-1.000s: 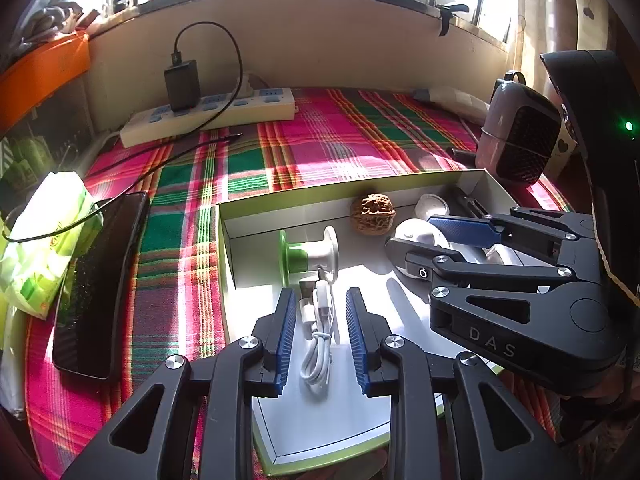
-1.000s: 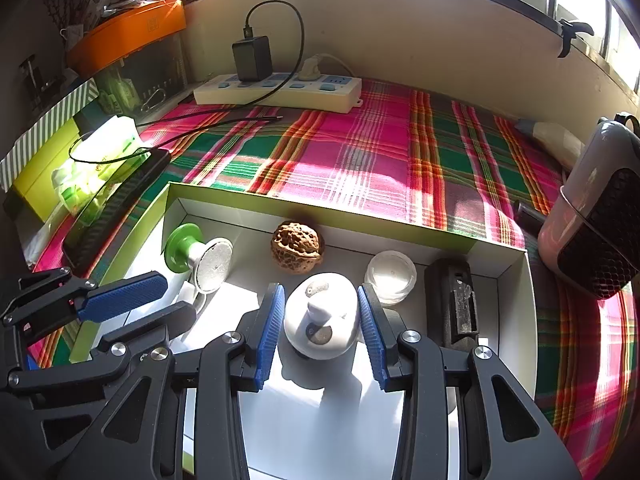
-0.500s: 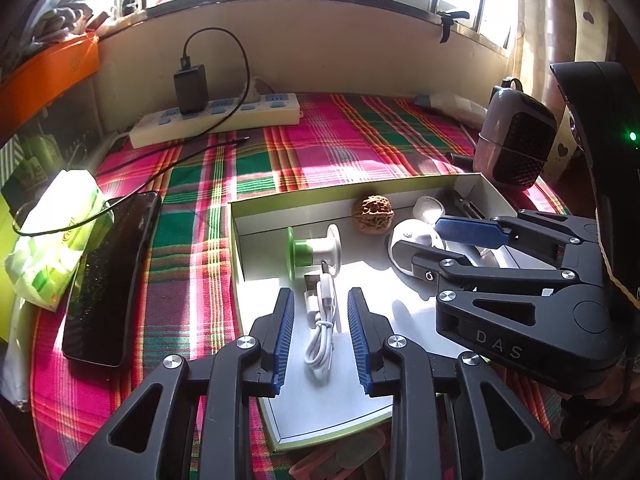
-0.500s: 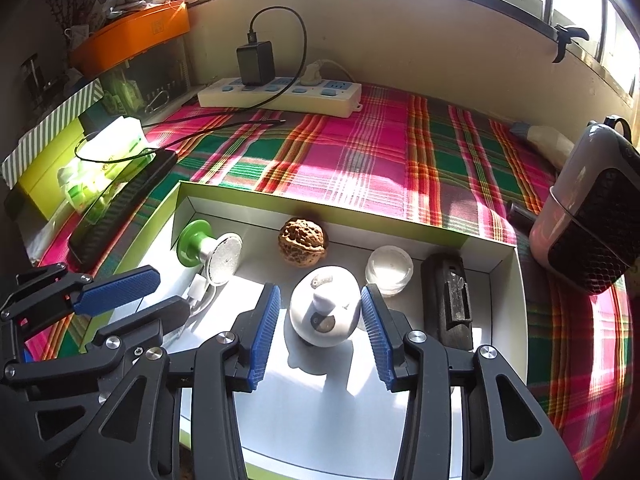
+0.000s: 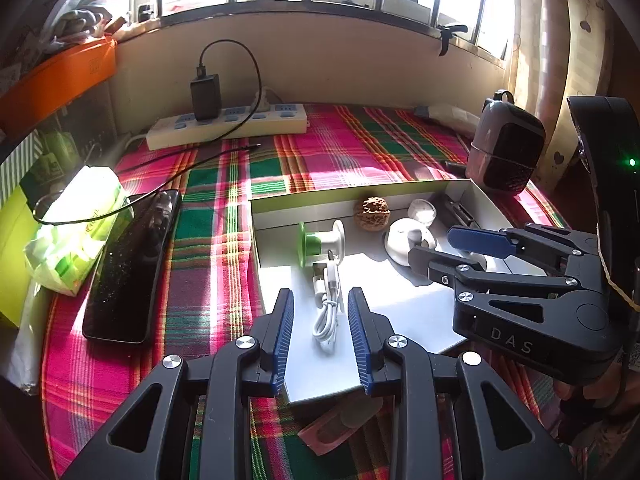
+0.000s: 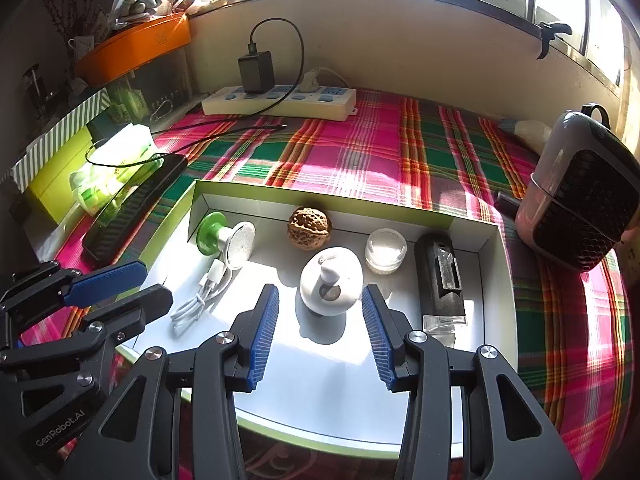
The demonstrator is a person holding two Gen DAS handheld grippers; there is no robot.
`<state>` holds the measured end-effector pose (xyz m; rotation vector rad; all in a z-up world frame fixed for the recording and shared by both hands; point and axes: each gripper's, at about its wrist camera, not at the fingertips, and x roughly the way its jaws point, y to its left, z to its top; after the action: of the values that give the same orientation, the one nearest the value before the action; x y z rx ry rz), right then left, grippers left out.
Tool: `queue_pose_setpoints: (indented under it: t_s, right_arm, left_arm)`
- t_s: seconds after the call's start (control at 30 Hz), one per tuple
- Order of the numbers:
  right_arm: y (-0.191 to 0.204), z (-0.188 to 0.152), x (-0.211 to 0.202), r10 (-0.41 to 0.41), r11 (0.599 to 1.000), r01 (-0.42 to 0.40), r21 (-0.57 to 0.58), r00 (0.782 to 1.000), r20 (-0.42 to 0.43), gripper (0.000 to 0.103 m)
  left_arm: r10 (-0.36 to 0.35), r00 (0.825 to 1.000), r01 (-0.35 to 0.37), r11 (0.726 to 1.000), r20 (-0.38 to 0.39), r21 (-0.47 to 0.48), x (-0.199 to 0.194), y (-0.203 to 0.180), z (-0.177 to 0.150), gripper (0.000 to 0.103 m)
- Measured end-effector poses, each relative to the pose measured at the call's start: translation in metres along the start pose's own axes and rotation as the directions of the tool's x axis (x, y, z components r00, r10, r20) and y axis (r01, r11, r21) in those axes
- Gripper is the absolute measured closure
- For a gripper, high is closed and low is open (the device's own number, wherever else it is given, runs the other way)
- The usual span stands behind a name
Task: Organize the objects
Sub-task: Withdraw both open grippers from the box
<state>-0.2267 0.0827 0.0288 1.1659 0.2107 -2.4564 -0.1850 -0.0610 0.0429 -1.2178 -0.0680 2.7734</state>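
Right wrist: tray (image 6: 492,280) w/ small items.
Right gripper (image 6: 320,332) spread, just opened, clear of white dome (image 6: 331,280); left gripper (image 5: 320,336) spread, just opened, clear of cable (image 5: 328,316).

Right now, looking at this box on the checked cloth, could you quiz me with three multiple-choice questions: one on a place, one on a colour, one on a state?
1. Where is the walnut?
A. by the box's far wall
B. on the phone
C. outside the box

2. What colour is the power strip's plugged-in charger?
A. white
B. black
C. orange

3. The right claw is:
A. squeezing the white dome
B. open, holding nothing
C. gripping the cable

Answers: 1 A, it sits against the far wall. 2 B, black block. 3 B, clear gaps separate both pads from the white dome.
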Motion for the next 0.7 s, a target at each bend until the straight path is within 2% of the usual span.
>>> queue_pose_setpoints:
  t_s: [0.37,0.53,0.7]
  right_arm:
    - [0.001,-0.022,-0.029,0.017,0.999,-0.018,0.030,0.999,0.045,0.059]
    - [0.001,-0.037,-0.041,0.010,0.999,-0.012,0.032,0.998,0.066,0.059]
    - [-0.005,-0.050,-0.055,0.011,0.998,-0.017,0.064,0.996,0.089,0.059]
  left_arm:
    - [0.001,1.000,0.000,0.999,0.026,-0.040,-0.030,0.013,-0.025,0.076]
    - [-0.018,0.999,0.021,0.998,0.048,-0.054,-0.044,0.017,-0.035,0.076]
    - [-0.049,0.998,0.051,0.997,0.035,-0.049,-0.044,0.018,-0.048,0.073]
